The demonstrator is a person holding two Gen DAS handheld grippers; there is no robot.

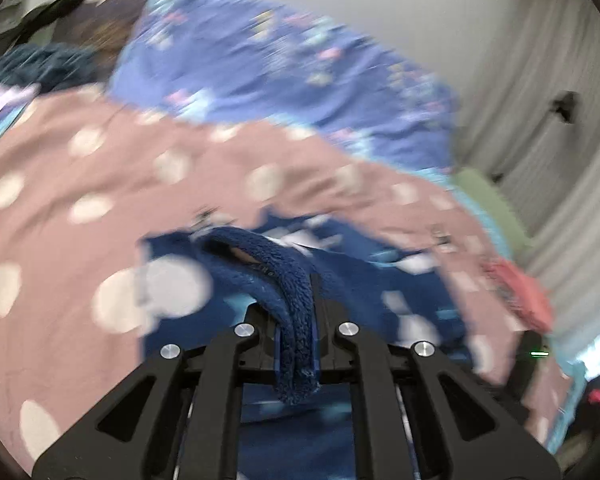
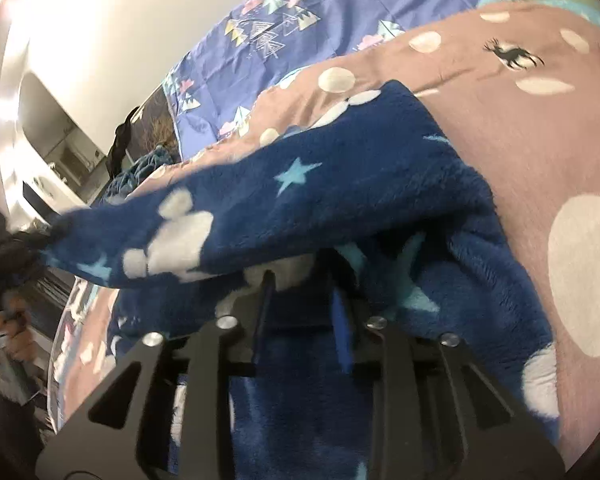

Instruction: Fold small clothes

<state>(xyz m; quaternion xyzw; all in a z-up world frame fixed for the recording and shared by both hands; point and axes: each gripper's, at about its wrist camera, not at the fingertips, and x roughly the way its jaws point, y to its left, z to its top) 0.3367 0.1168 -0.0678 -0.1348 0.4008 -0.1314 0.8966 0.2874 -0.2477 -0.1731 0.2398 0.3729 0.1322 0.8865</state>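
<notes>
A: How many garments do you count?

B: One: a navy fleece garment [image 2: 340,184] with white mouse-head shapes and pale blue stars. It lies on the pink spotted blanket [image 2: 540,128], partly lifted.

A: And the tongs?

B: Two pairs. The left tongs [image 1: 296,344] are clamped on a folded navy edge of that garment, which runs back between the fingers and hangs out behind them. The rest of the garment spreads ahead and below them.

A: The right pair?

B: The right tongs [image 2: 300,300] stand partly apart; the fleece drapes over their tips. Whether the pads press on it I cannot tell.

A: Anything else on the bed?

B: One purple quilt [image 2: 320,20] with triangle prints beyond the pink blanket, far ahead of both pairs. One hand [image 2: 8,332] shows far left of the right tongs.
</notes>
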